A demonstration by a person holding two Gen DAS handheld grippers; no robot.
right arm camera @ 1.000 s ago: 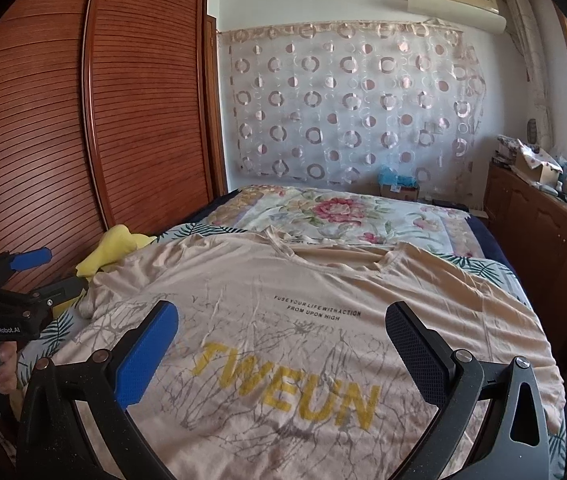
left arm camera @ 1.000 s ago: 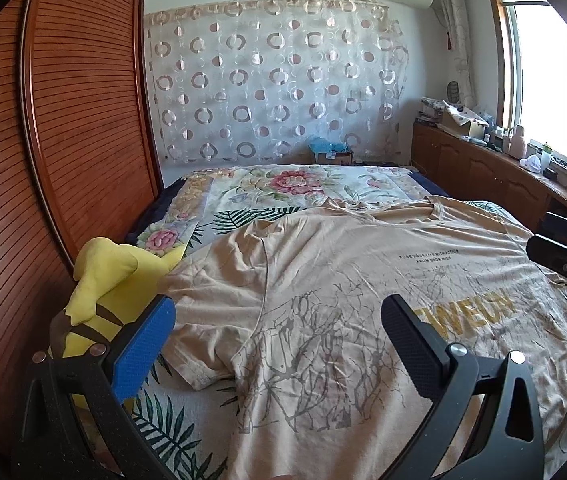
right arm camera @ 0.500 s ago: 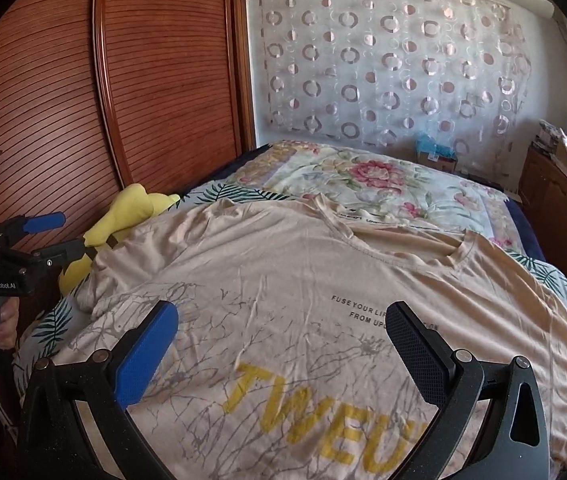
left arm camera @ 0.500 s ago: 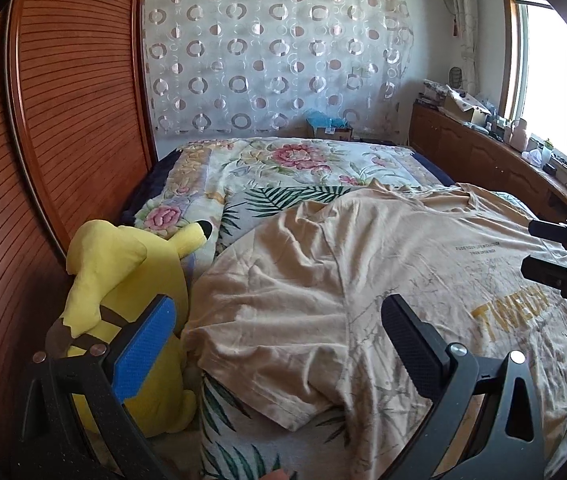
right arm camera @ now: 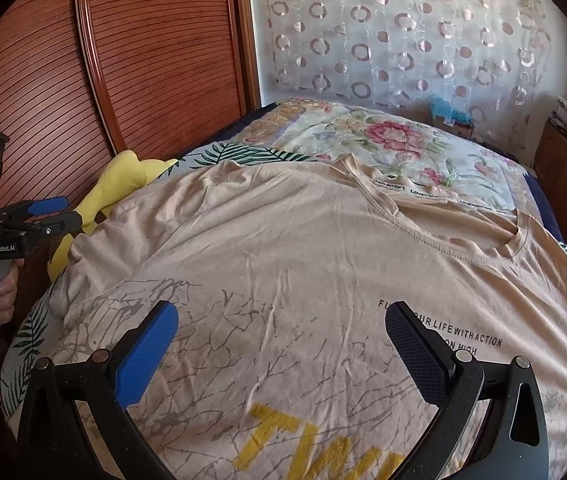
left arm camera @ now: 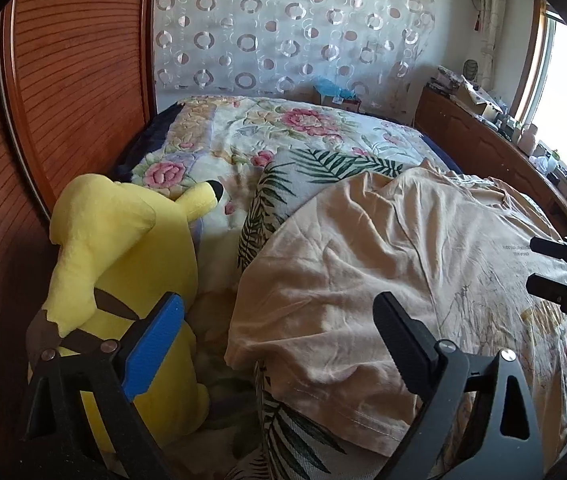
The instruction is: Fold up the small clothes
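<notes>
A beige T-shirt (right arm camera: pixel 303 264) with yellow letters and grey crack print lies spread face up on the bed; its left sleeve (left arm camera: pixel 323 320) lies in front of my left gripper. My left gripper (left arm camera: pixel 279 336) is open and empty, above the sleeve's edge, and also shows at the left of the right wrist view (right arm camera: pixel 53 212). My right gripper (right arm camera: pixel 283 340) is open and empty above the shirt's chest. It shows at the right edge of the left wrist view (left arm camera: pixel 551 264).
A yellow plush toy (left arm camera: pixel 123 264) sits left of the shirt against the wooden wardrobe (left arm camera: pixel 63 100). A floral quilt (left arm camera: pixel 283 128) covers the far bed. A wooden cabinet (left arm camera: pixel 483 148) with clutter runs along the right under the window.
Both grippers have swung left and come closer to the shirt. The left view now centres on the sleeve and plush toy; the right view has moved toward the collar. Both stay open.
</notes>
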